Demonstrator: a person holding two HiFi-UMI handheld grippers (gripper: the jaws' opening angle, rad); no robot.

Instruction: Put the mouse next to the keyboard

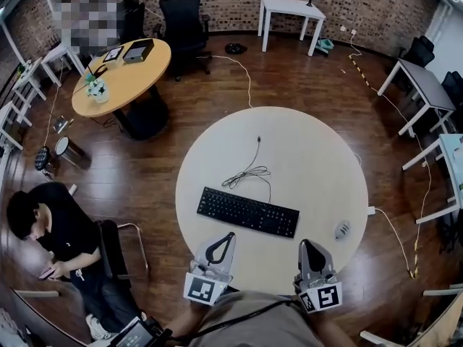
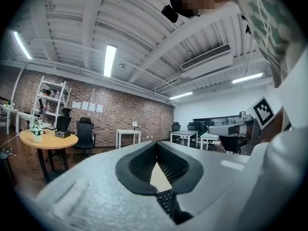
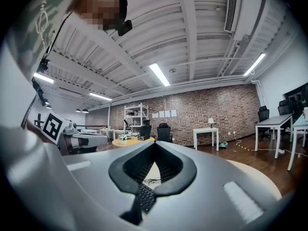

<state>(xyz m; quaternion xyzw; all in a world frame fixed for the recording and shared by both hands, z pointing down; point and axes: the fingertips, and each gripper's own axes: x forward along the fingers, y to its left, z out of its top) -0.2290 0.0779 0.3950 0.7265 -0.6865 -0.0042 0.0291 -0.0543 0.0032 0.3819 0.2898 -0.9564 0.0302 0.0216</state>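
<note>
A black keyboard lies slanted on the round pale table, with its coiled cable behind it. A small grey mouse sits to the keyboard's right, near the table's right edge and apart from the keyboard. My left gripper hovers over the near edge just in front of the keyboard, jaws shut with nothing between them. My right gripper is beside it, left of the mouse, also shut and empty. Both gripper views show a bit of keyboard through the loop of the closed jaws.
A white plug sits at the table's right edge and its cord trails over the floor. A person sits at the lower left. A wooden round table, black chairs and white desks stand farther off.
</note>
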